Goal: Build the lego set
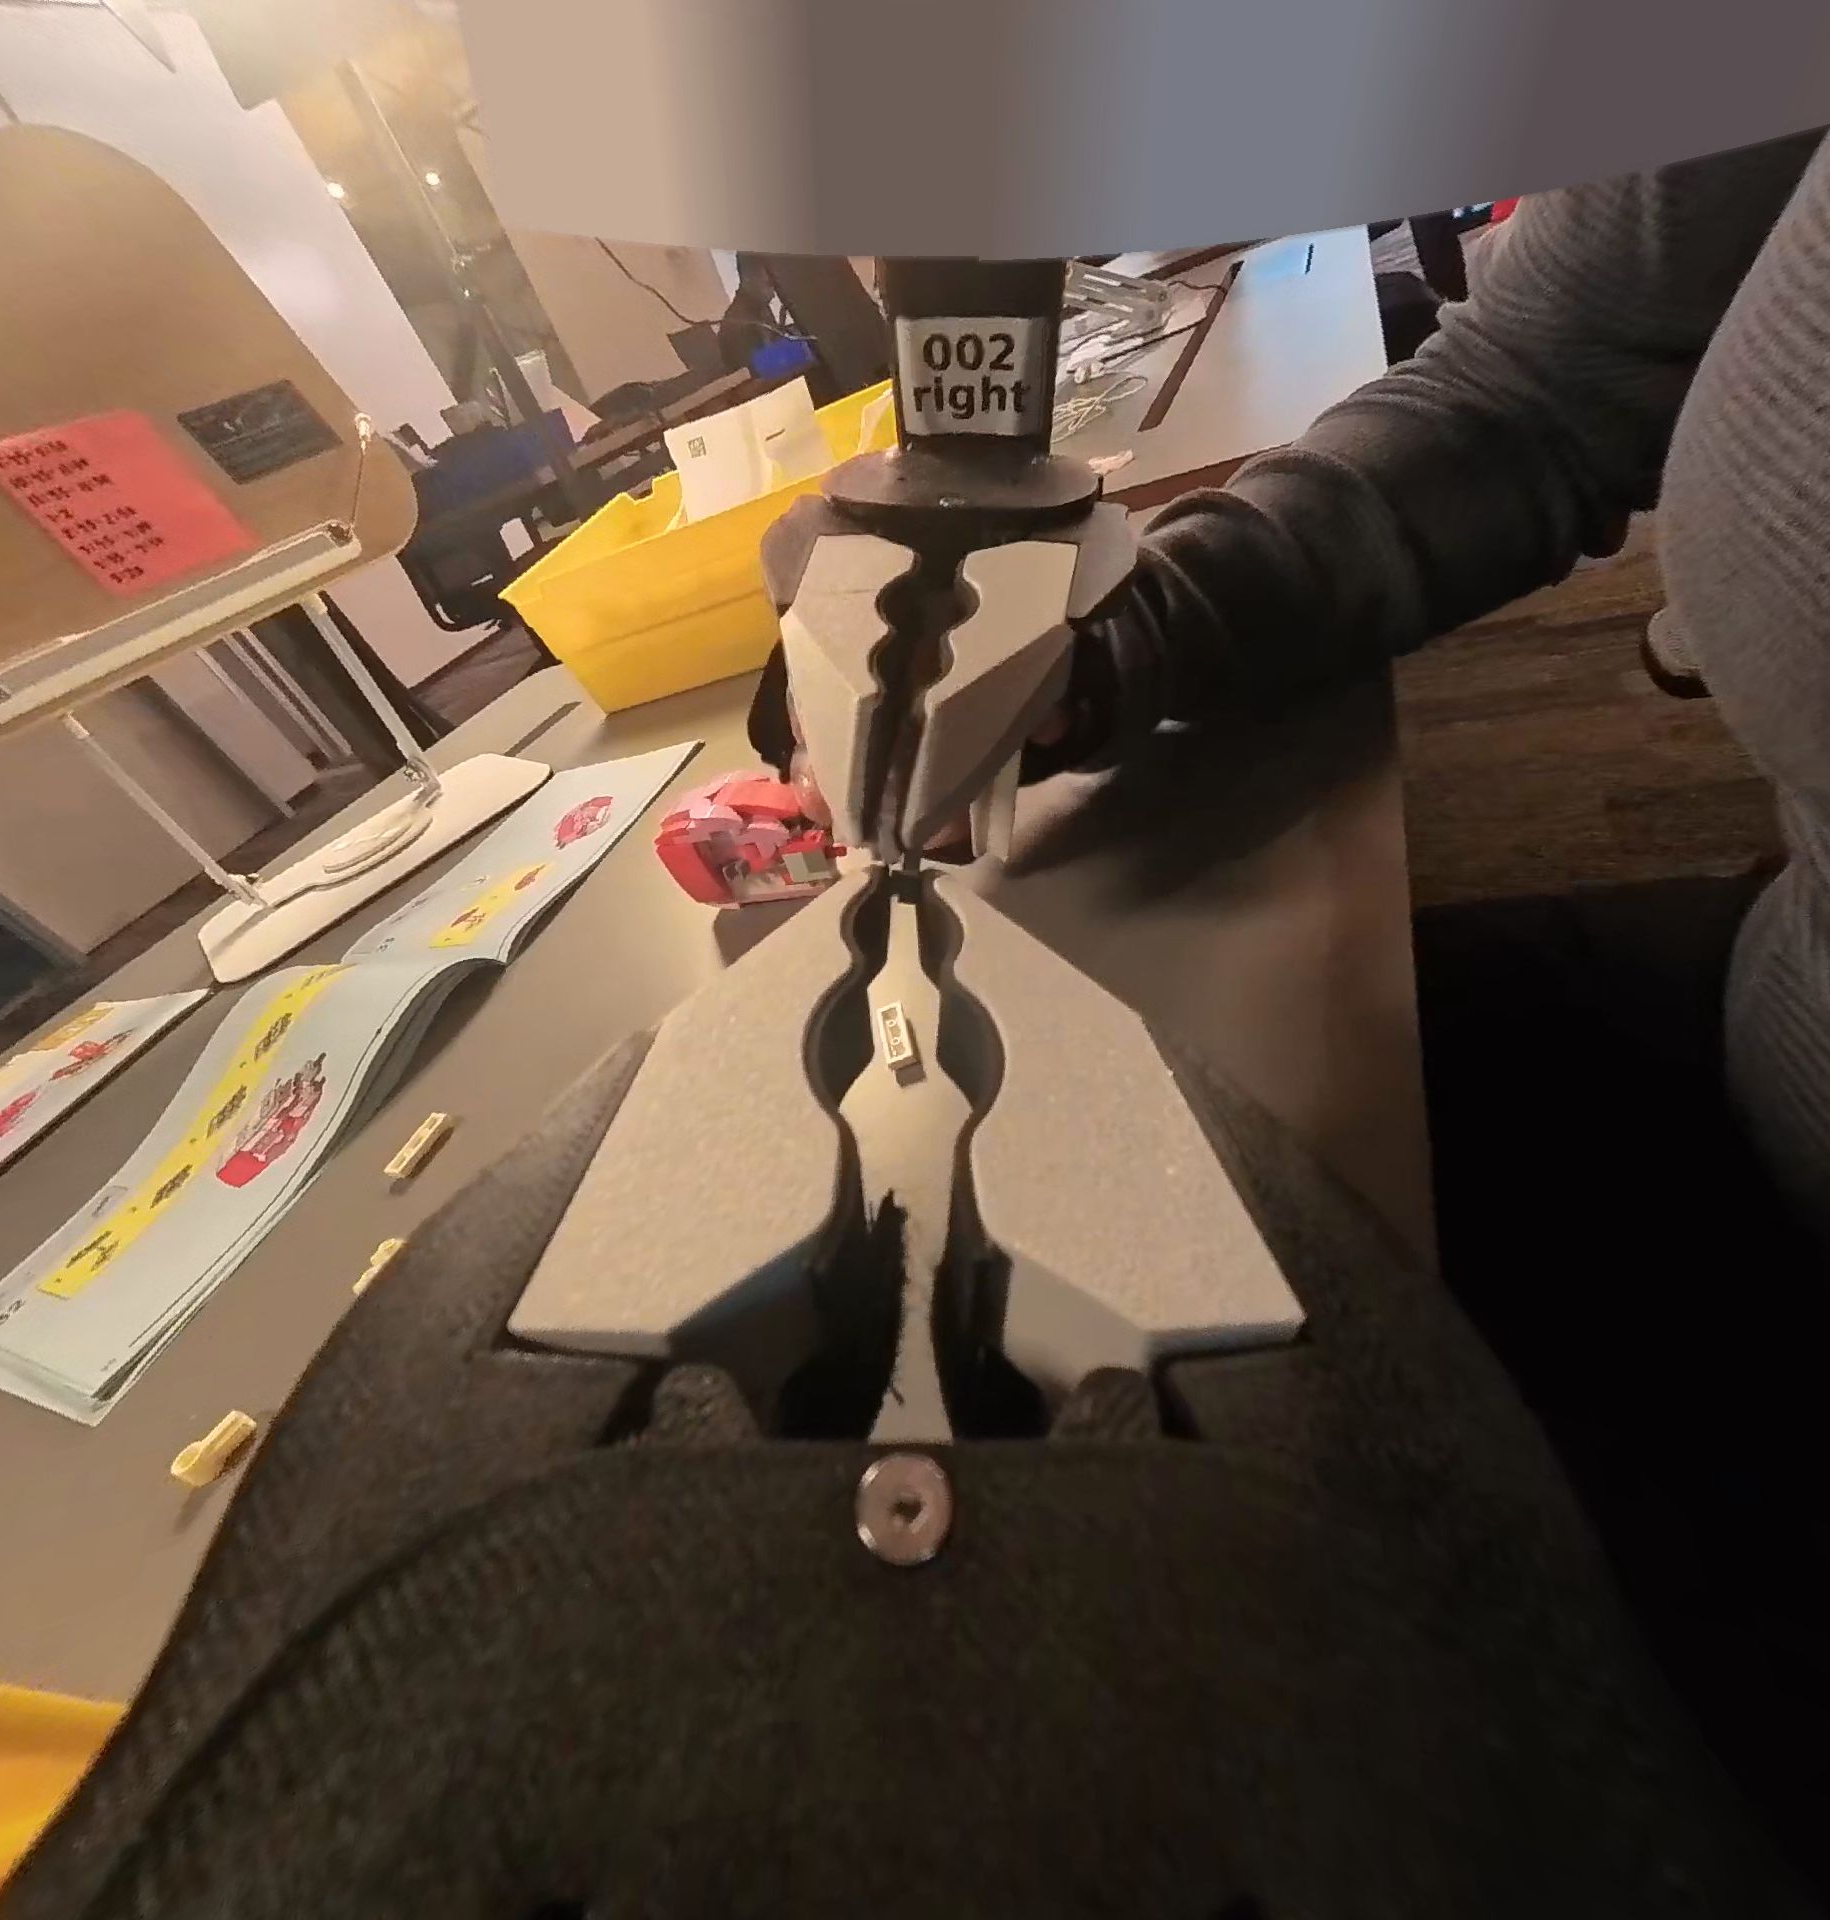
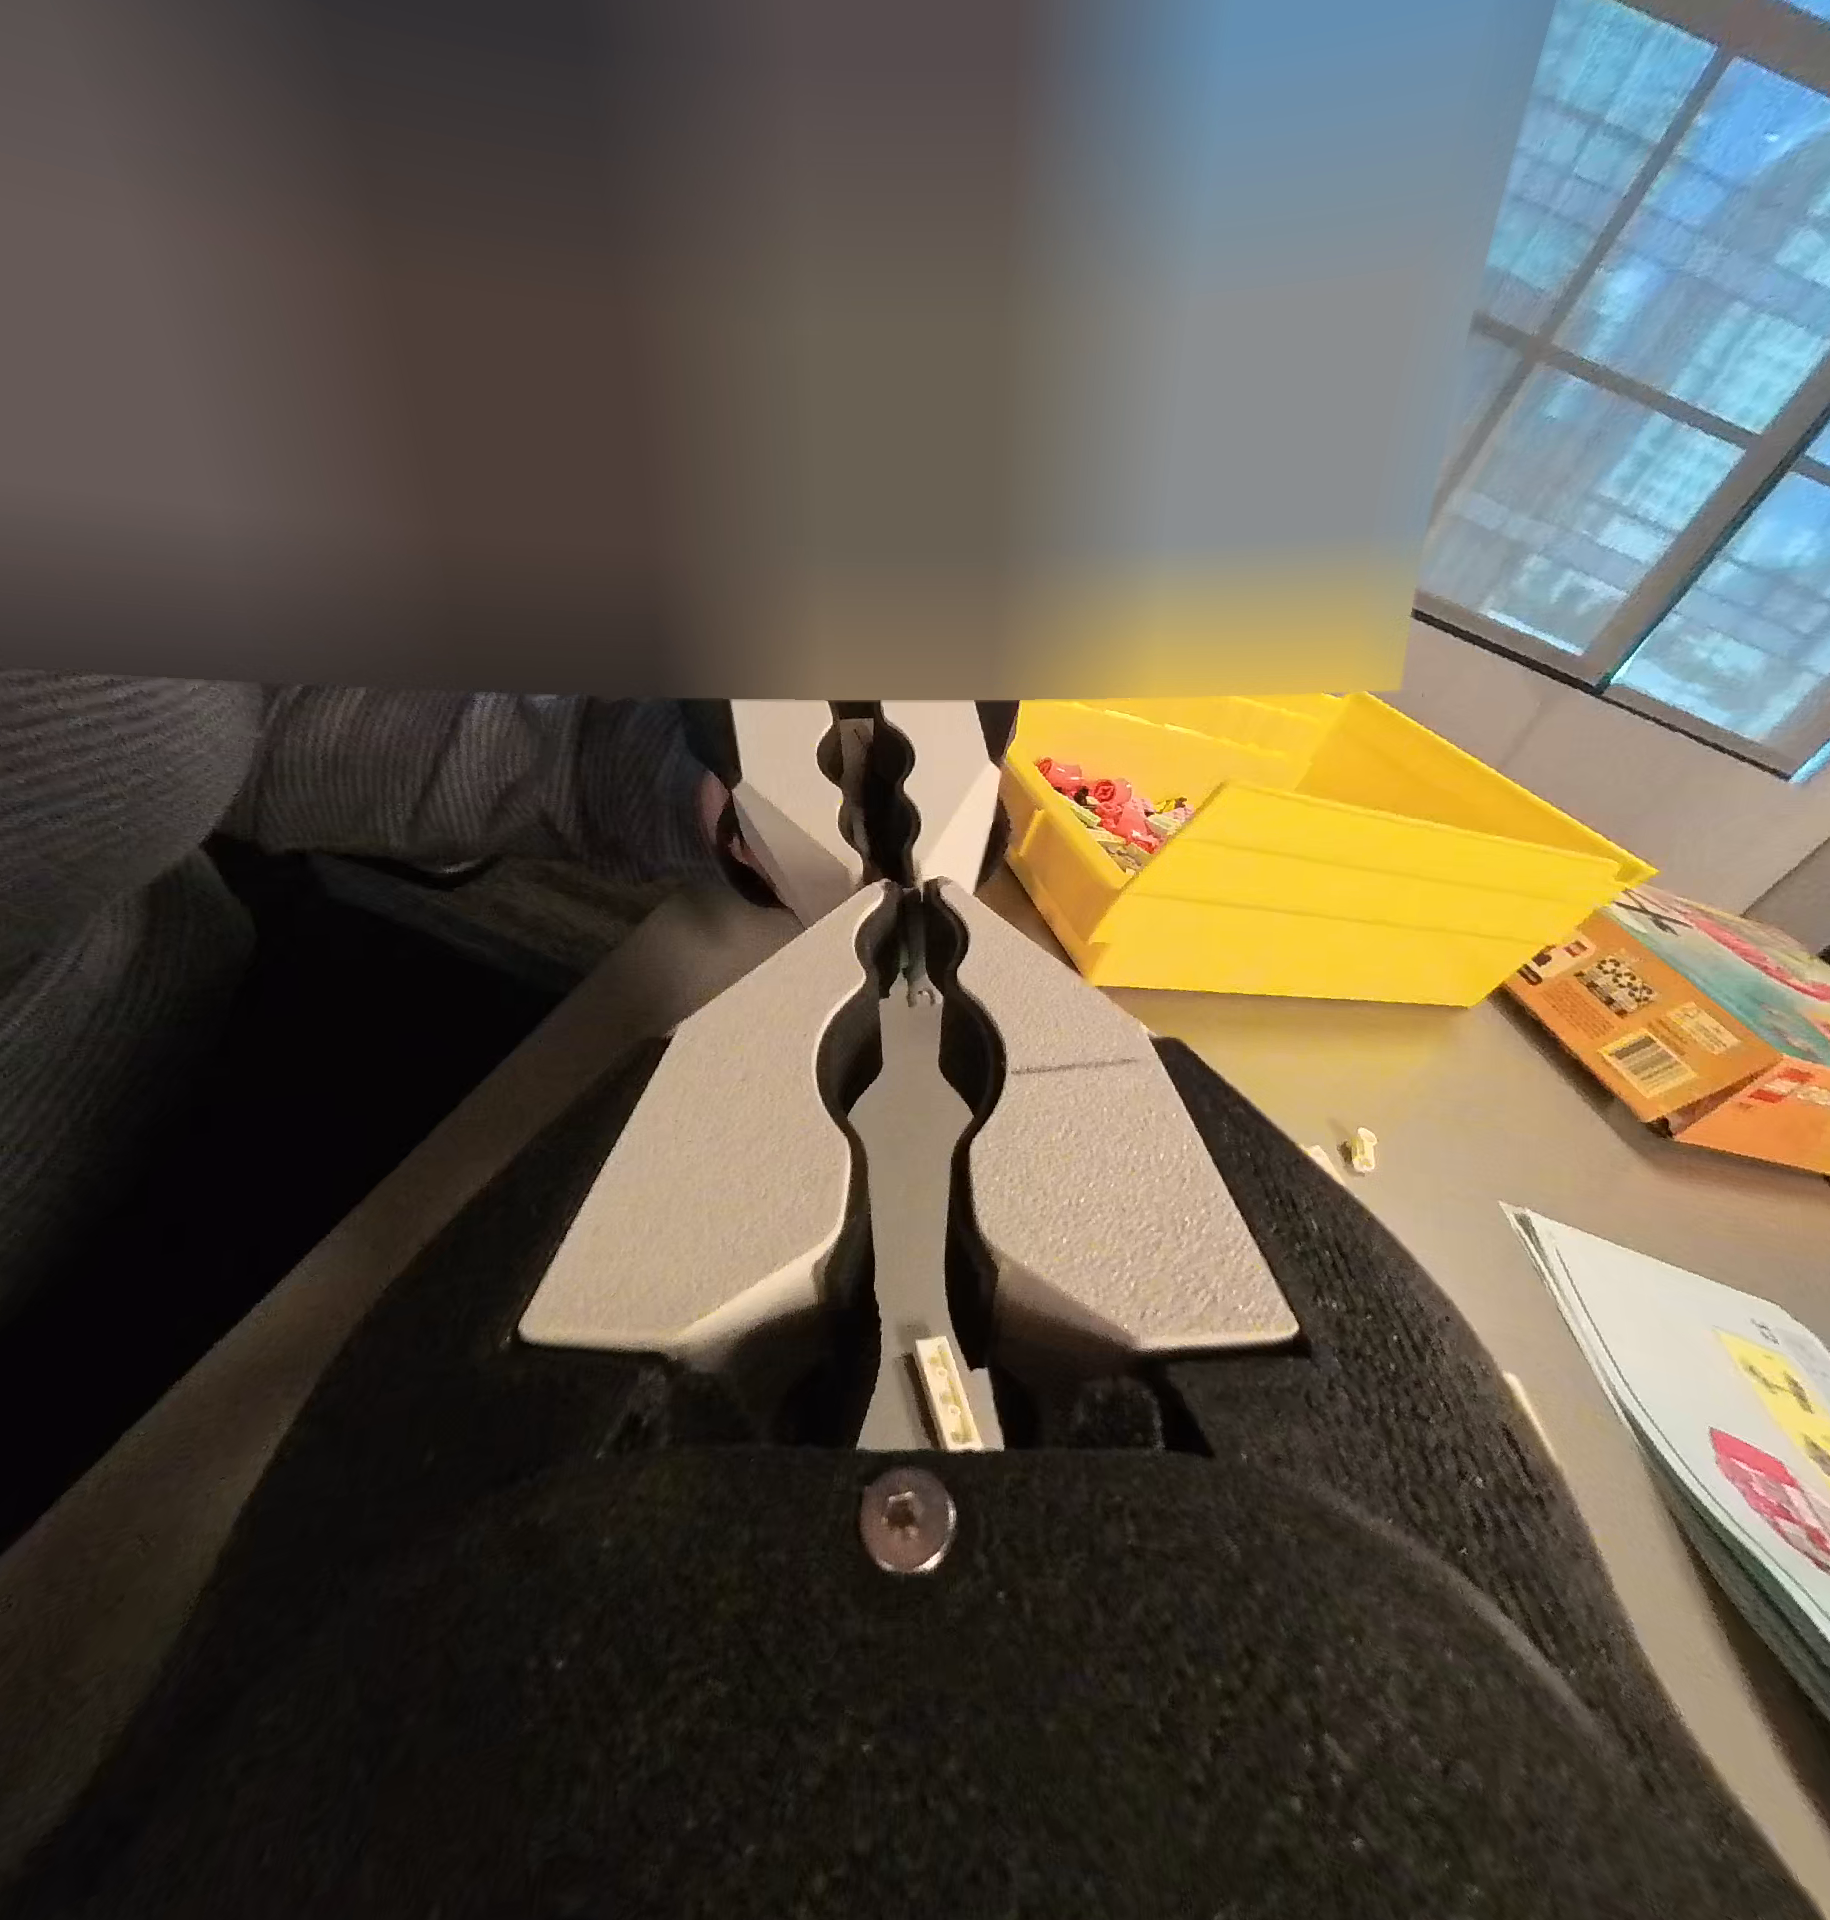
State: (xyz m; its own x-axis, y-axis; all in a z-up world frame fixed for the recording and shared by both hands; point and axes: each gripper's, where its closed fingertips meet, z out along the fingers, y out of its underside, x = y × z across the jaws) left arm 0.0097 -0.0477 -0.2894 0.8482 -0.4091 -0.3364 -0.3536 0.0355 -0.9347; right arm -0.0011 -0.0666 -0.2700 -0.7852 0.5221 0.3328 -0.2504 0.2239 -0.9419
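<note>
My left gripper point(image 1: 902, 875) and right gripper point(image 2: 912, 896) meet tip to tip a little above the grey table point(image 1: 537, 1039). In the left wrist view my left fingers are shut on a small dark piece point(image 1: 904, 885). The right gripper point(image 1: 893, 840) faces them, held by a gloved hand. In the right wrist view my right fingers are shut on a thin grey piece point(image 2: 914, 968) with a clip end, and the left gripper point(image 2: 880, 831) stands just beyond. A red and pink brick model point(image 1: 745, 844) sits on the table left of the tips. A small white tile point(image 1: 898, 1032) lies below my left fingers.
A yellow bin point(image 1: 662, 613) holds papers, and another yellow bin point(image 2: 1306, 914) holds pink and red pieces. An open instruction booklet point(image 1: 267, 1122) also shows in the right wrist view point(image 2: 1721, 1455). An orange box point(image 2: 1700, 1029) is at right. A stand's base point(image 1: 371, 862) and loose cream pieces point(image 1: 417, 1143) are at left. Left and right tips are no more than a few centimetres apart.
</note>
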